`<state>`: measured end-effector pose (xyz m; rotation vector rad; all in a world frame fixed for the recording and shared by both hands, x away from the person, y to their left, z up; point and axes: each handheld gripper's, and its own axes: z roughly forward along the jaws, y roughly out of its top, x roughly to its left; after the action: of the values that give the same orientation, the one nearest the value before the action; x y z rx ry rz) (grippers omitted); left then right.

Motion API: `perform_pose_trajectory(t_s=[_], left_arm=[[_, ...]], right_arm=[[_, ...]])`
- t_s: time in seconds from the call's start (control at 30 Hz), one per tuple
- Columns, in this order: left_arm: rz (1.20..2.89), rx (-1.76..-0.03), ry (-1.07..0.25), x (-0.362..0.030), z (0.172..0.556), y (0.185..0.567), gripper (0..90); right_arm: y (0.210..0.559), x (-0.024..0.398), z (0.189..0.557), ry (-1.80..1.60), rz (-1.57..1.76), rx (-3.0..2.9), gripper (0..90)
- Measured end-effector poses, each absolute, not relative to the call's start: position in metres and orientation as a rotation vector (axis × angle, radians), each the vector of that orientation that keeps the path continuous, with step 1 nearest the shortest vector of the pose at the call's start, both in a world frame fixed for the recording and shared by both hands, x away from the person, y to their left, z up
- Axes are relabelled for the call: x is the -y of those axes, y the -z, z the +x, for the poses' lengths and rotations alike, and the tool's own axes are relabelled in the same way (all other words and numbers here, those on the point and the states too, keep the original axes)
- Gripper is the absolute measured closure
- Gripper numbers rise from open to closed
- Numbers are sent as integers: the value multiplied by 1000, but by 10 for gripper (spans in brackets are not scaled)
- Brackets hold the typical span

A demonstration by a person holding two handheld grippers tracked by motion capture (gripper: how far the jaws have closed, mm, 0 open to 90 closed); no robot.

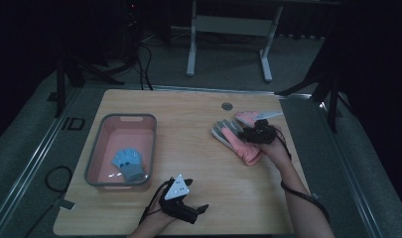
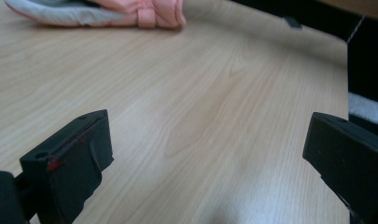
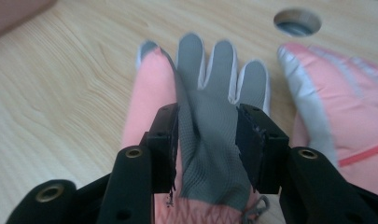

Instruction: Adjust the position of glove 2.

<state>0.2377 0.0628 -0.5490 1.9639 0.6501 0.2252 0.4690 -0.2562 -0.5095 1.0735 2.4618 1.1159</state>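
The right claw (image 3: 206, 144) is pinching the pink and grey glove (image 3: 210, 140) lying on the bench (image 1: 188, 144). Squeeze the cloth well before lifting. The left claw (image 2: 205, 158) is wide and holds nothing.

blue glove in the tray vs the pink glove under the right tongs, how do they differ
The blue glove is blue and grey; the pink glove is pink with a grey palm. The blue glove lies inside the pink tray at the table's left; the pink glove lies on the bare table at its right. Nothing grips the blue glove, while the right tongs straddle the pink glove's palm, pads against the fabric. In the high view the blue glove looks smaller. Both lie flat.
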Motion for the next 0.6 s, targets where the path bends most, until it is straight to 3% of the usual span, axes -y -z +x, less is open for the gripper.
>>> perform_pose_trajectory(t_s=[0.17,0.4,0.6], left_arm=[[1979,-641,-224,-60,237,550,17],[1967,-655,-240,-63,237,549,17],[1955,-670,-258,-66,237,548,17]], right_arm=[[528,250,475,-1036,1091,-2494,589],[532,245,469,-983,1150,-2464,855],[517,231,452,-1053,1258,-2426,884]])
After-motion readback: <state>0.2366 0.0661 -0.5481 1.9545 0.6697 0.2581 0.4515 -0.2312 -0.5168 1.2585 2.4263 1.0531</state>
